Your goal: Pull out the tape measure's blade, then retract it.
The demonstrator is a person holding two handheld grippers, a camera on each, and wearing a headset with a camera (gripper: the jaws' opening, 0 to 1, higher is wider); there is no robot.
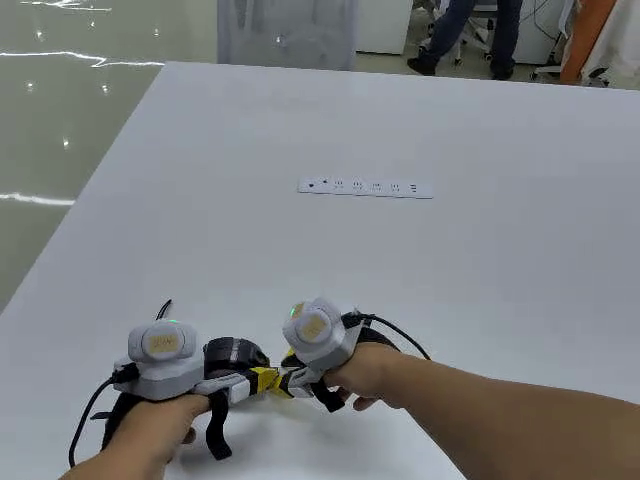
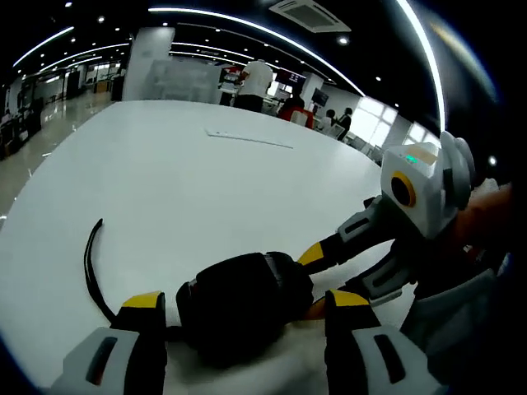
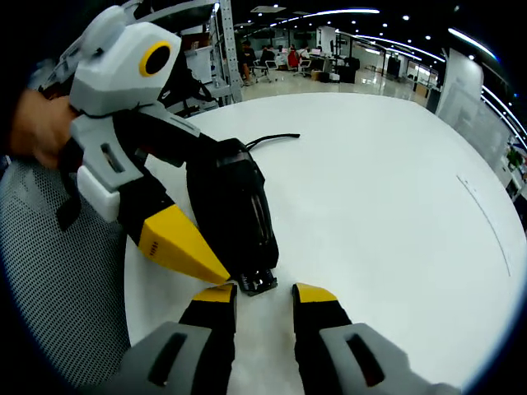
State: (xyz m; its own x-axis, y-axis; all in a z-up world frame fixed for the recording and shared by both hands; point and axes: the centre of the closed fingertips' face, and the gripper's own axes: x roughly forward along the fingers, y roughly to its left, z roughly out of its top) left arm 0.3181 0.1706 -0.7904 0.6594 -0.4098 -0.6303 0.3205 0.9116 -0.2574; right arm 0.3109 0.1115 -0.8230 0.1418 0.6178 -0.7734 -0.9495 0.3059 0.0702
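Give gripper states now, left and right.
Left gripper: shut on the tape measure.
Right gripper: open, jaws just short of the blade tab.

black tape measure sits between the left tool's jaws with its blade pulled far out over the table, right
No, the blade is not out: in the right gripper view the tape measure has its end hook at the case mouth. The rest holds: it lies between the jaws of the left tool.
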